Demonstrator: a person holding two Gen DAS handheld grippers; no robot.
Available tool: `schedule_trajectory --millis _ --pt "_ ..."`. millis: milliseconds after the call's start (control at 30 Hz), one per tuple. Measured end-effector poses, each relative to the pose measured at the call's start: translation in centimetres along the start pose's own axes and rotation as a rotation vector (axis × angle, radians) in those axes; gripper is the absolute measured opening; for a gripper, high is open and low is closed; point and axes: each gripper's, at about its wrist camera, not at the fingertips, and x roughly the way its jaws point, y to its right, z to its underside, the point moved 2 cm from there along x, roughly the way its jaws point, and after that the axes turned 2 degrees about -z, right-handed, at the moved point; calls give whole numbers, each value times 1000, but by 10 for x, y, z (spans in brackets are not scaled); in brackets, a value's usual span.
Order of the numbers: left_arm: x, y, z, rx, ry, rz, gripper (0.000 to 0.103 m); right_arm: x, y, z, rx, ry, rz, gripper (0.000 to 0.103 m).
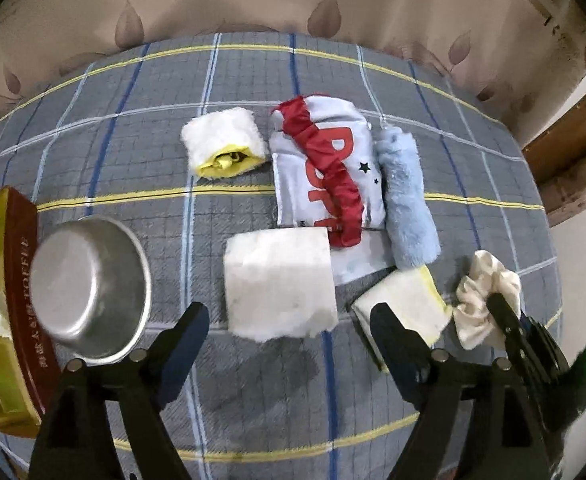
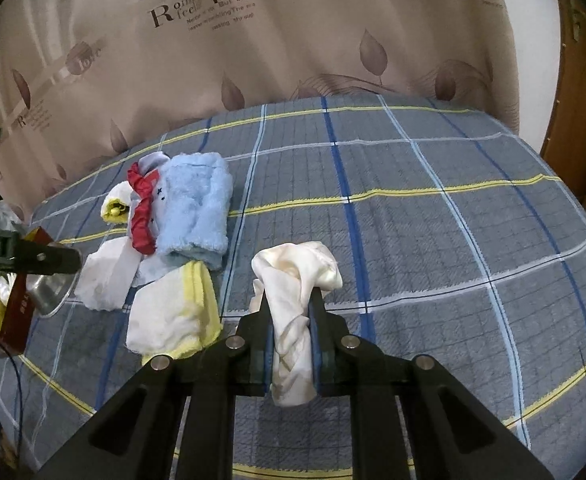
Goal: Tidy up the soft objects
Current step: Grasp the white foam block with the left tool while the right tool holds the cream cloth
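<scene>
My right gripper (image 2: 291,300) is shut on a crumpled cream cloth (image 2: 297,276), held just above the plaid bed cover; it also shows in the left wrist view (image 1: 481,300). My left gripper (image 1: 289,316) is open and empty, hovering over a folded white cloth (image 1: 279,280). Beyond lie a white-and-yellow rolled towel (image 1: 223,142), a grey garment with red trim (image 1: 329,172), a fluffy light-blue towel (image 1: 407,196) and a white-yellow folded cloth (image 1: 409,304). The same pile shows left of my right gripper, with the blue towel (image 2: 197,208) on top.
A metal bowl (image 1: 93,288) sits at the left beside a gold and brown toffee box (image 1: 9,280). The plaid bed cover (image 2: 433,240) stretches right of the pile. A leaf-print curtain (image 2: 293,40) hangs behind. A wooden door frame (image 2: 581,120) is at the right.
</scene>
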Motion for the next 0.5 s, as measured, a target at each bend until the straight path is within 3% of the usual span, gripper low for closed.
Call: schedule_trajectory --millis 300,500 --pt "28 0 -9 -18 -3 -71 85 10 0 5 15 -35 -32 15" --pt "48 1 -10 -17 -2 -79 85 12 -3 7 7 -43 -32 15"
